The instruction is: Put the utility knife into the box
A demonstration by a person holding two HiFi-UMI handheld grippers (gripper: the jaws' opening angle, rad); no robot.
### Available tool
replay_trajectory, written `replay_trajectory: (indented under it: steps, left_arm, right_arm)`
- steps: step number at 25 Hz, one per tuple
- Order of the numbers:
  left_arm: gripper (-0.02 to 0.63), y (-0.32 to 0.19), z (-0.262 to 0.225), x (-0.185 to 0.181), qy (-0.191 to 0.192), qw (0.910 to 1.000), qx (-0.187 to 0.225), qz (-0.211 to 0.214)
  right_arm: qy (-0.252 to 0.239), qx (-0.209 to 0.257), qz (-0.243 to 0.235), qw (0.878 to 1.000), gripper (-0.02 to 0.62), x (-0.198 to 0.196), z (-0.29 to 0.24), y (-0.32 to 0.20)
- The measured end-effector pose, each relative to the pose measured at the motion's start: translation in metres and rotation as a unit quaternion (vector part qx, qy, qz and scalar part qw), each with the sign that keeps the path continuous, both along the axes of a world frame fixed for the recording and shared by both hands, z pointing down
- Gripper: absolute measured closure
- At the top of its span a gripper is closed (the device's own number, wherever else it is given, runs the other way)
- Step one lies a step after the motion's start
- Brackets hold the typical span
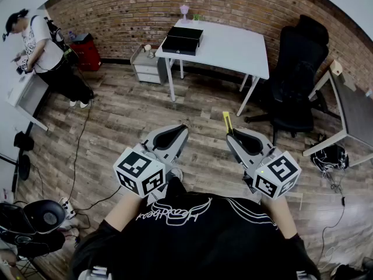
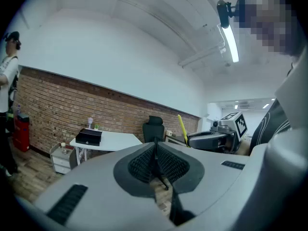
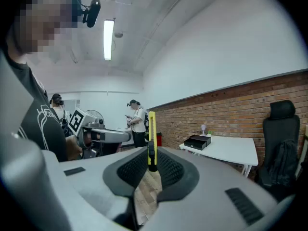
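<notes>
Right tool (image 3: pixel 152 163) grips the knife (image 3: pixel 151 138) upright. Left tool (image 2: pixel 155 158) is clenched, empty. Box (image 1: pixel 183 40) sits on the counter (image 1: pixel 233 48), well ahead.

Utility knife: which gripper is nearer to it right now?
Right. The right gripper is clamped on the knife; the left gripper is apart from it, off to its left, shut and empty.

utility knife (image 3: pixel 152 129): yellow-black | box (image 1: pixel 182 40): black | table (image 1: pixel 236 50): white | wall (image 1: pixel 245 4): red brick
</notes>
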State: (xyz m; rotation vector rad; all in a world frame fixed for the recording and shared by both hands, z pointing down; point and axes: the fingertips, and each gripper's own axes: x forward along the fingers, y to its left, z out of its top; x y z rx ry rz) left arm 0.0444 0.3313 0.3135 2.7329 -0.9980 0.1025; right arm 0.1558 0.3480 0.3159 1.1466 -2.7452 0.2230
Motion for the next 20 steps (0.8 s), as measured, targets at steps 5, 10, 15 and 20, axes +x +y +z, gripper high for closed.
replay_trajectory:
  steps: [5, 10, 15, 20]
  left_arm:
    - [0.565, -0.007, 0.006, 0.008, -0.006, 1.0000, -0.004, -0.002]
    - [0.565, -0.021, 0.016, 0.019, -0.009, 0.9999, -0.012, -0.001]
    - [0.565, -0.037, 0.027, 0.024, -0.014, 0.9997, -0.019, 0.009]
    - [0.565, -0.068, 0.034, 0.022, -0.019, 0.9996, -0.016, 0.011]
  right_arm:
    - [-0.007, -0.003, 0.002, 1.000, 0.536, 0.008, 0.006, -0.009]
    - [-0.009, -0.011, 0.007, 1.000, 0.537, 0.020, 0.015, -0.021]
    - [-0.032, -0.026, 0.022, 0.999, 0.535, 0.028, 0.027, -0.036]
    - [-0.036, -0.033, 0.030, 0.998, 0.535, 0.030, 0.040, -0.062]
